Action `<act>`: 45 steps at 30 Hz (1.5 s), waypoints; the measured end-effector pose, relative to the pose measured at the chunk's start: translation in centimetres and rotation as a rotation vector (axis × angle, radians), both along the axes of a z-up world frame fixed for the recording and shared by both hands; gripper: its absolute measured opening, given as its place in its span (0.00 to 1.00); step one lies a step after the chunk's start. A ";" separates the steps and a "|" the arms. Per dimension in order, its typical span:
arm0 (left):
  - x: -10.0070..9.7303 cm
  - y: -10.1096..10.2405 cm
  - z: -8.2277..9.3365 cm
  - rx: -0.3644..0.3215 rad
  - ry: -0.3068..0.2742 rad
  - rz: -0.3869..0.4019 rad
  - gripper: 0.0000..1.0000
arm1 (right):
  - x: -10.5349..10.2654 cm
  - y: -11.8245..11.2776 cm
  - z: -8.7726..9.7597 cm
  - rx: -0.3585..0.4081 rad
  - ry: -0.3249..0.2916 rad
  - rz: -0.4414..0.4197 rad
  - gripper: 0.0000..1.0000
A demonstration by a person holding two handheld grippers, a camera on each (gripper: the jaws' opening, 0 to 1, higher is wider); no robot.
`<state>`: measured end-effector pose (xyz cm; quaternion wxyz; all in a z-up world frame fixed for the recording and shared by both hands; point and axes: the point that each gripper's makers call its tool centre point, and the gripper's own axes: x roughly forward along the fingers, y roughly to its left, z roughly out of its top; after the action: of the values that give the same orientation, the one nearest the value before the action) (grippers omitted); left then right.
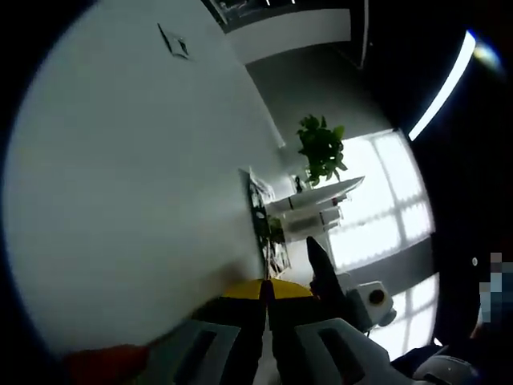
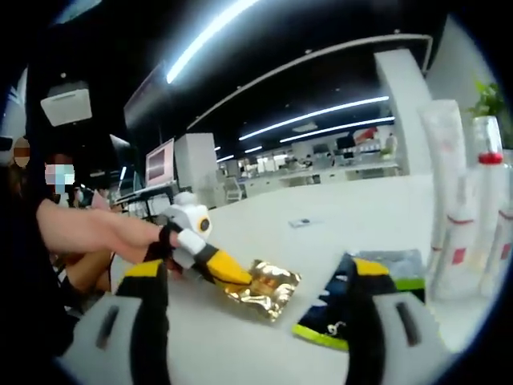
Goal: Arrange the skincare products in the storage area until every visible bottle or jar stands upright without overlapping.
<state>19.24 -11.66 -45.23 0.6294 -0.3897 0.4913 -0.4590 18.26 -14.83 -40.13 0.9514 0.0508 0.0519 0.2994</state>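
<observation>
The left tongs (image 2: 228,277) are clenched on a gold sachet (image 2: 268,290) lying mid-bench (image 2: 353,212); the right tongs (image 2: 252,309) stand released. White bottles (image 2: 461,216) stand upright near the bench's right edge. Best lift the sachet slowly, keeping it clear of the dark packet (image 2: 341,317) just beside.

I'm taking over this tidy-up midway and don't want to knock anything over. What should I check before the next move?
1. Right gripper free to grasp: ok, jaws wide apart, nothing between them.
2. Left gripper free: not ok, its yellow tips are closed on the gold foil packet.
3. White bottles upright: ok, standing at the table's right.
4. Bottles not overlapping: cannot tell, they crowd together.
5. Dark sachet with green edge standing: not ok, lying flat.
6. White table has room: ok.
</observation>
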 end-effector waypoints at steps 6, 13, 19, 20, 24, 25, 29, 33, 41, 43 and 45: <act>0.1 -0.3 -0.5 0.023 0.010 0.000 0.00 | -0.1 -0.1 -0.2 -0.007 -0.007 -0.001 0.92; 0.2 -0.6 -0.7 0.040 0.017 0.001 0.00 | -0.2 -0.6 -0.2 0.019 -0.011 -0.006 0.91; 0.2 -0.8 -1.0 0.064 0.017 0.002 0.00 | -0.4 -0.9 -0.8 0.010 -0.003 -0.015 0.90; 0.2 -0.8 -1.1 0.070 0.018 0.002 0.00 | -0.4 -0.9 -0.8 0.008 -0.002 -0.016 0.90; 0.2 -1.0 -1.2 0.082 0.014 -0.001 0.00 | -0.4 -1.0 -1.1 -0.002 -0.001 -0.018 0.90; 0.2 -1.1 -1.2 0.085 0.012 -0.002 0.00 | -0.4 -1.0 -1.1 -0.002 0.000 -0.018 0.89; 0.4 -1.2 -1.3 0.095 0.003 -0.006 0.00 | -0.3 -1.0 -1.0 0.011 -0.001 -0.015 0.89; 0.5 -1.2 -1.2 0.102 -0.012 -0.013 0.01 | -0.2 -1.1 -0.8 0.017 -0.004 -0.015 0.89; 0.6 -1.2 -1.1 0.150 -0.103 -0.047 0.05 | 0.0 -1.1 -0.8 0.029 -0.002 -0.011 0.87; 0.8 -1.1 -1.1 0.153 -0.110 -0.042 0.06 | -0.1 -1.1 -0.8 0.028 -0.003 -0.009 0.87; 0.5 -1.1 -1.1 0.160 -0.114 -0.056 0.07 | 0.0 -1.2 -0.7 0.029 -0.003 -0.012 0.87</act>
<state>19.76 -12.74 -46.31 0.6726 -0.2976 0.5003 -0.4570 18.25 -16.06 -40.88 0.9523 0.0645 0.0457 0.2946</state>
